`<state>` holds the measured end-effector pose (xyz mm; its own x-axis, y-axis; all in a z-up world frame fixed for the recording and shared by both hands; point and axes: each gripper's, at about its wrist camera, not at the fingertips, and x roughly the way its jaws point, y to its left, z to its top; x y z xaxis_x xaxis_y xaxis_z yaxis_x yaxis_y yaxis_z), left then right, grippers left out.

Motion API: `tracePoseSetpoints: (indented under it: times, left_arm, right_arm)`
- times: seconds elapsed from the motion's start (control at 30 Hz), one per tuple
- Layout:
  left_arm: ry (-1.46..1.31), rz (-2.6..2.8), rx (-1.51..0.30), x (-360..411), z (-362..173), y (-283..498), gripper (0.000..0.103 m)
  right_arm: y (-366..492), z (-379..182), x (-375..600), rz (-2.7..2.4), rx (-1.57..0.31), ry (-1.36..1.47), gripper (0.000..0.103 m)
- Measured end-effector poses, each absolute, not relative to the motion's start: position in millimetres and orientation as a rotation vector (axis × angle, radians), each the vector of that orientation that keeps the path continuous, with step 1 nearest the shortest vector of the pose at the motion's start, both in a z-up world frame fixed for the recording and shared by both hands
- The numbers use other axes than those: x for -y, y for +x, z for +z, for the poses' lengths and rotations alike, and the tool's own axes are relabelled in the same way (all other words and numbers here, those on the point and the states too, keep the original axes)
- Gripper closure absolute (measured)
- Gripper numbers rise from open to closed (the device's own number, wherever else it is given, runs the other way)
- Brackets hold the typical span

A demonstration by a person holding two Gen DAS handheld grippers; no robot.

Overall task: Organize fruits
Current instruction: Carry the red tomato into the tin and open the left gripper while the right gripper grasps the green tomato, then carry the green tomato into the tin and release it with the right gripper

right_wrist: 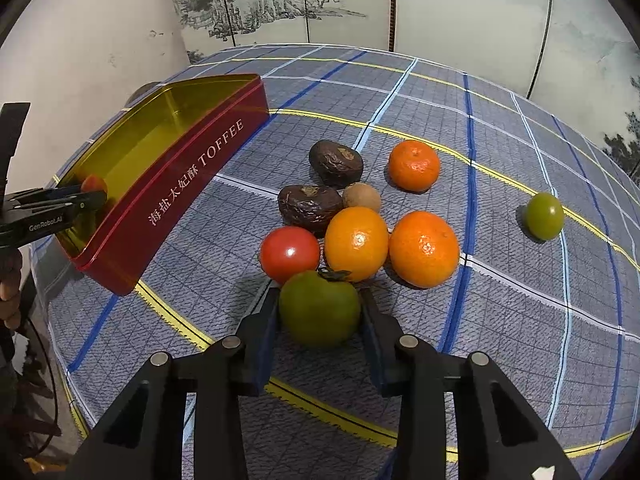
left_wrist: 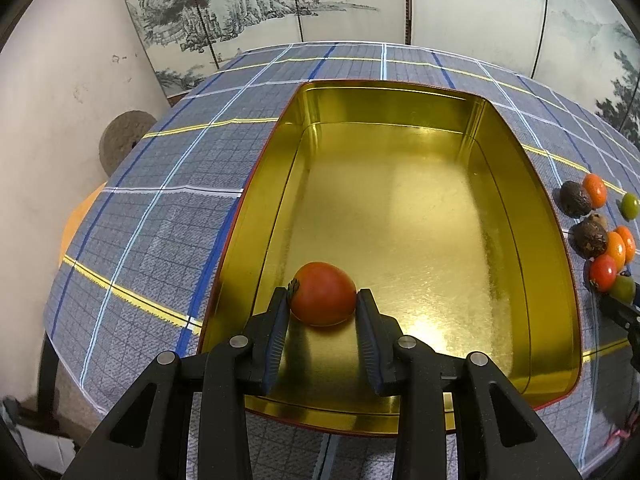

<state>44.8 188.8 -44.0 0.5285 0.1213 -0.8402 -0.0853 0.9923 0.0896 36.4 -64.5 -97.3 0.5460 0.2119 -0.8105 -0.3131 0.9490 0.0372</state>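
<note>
The task is at its beginning. The left gripper (left_wrist: 323,300) is clamped on a red tomato (left_wrist: 323,294), low inside the near end of the gold-lined toffee tin (left_wrist: 400,92); whether the tomato already touches the floor of the tin I cannot tell. Apart from this tomato, the tin is empty. The right gripper (right_wrist: 320,306) is closed on a green tomato (right_wrist: 319,308), which seems to be still on the checked tablecloth (right_wrist: 500,300), at the near edge of the fruit pile. Still left on the cloth are another red tomato (right_wrist: 289,254), three mandarins (right_wrist: 424,248), two dark wrinkled fruits (right_wrist: 335,163), a small brown fruit (right_wrist: 361,197) and a green fruit (right_wrist: 544,216) apart at the right. So, in my judgement, almost all the sorting is still to do.
</note>
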Motion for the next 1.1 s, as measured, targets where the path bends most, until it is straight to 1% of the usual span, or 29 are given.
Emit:
tracePoseSetpoints:
  times: [0.23,0.33,0.47,0.6,0.73,0.93,1.1]
  left_arm:
    - [0.014,0.121,-1.003,-191.8,-41.2,43.6,0.065]
    - [0.007,0.127,-0.997,-195.2,-39.5,42.4,0.060]
    - [-0.016,0.119,-0.985,-197.2,-34.5,39.0,0.057]
    - [-0.031,0.118,-0.936,-196.2,-21.9,30.7,0.056]
    - [-0.024,0.147,-0.876,-195.9,-7.5,22.1,0.051]
    - [-0.026,0.245,-0.807,-206.0,11.4,6.2,0.050]
    - [-0.040,0.290,-0.802,-216.3,13.8,-6.0,0.049]
  right_arm:
    - [35.8,-96.8,64.5,0.316,-0.947,-0.105,0.068]
    - [35.8,-96.0,65.6,0.320,-0.947,-0.096,0.068]
    - [33.4,-91.5,66.4,0.325,-0.936,-0.088,0.068]
    - [30.9,-83.3,67.5,0.330,-0.914,-0.080,0.068]
    - [30.5,-74.5,66.6,0.341,-0.885,-0.080,0.068]
    - [35.3,-55.9,50.9,0.394,-0.843,-0.093,0.068]
    - [42.9,-37.6,20.9,0.480,-0.812,-0.105,0.068]
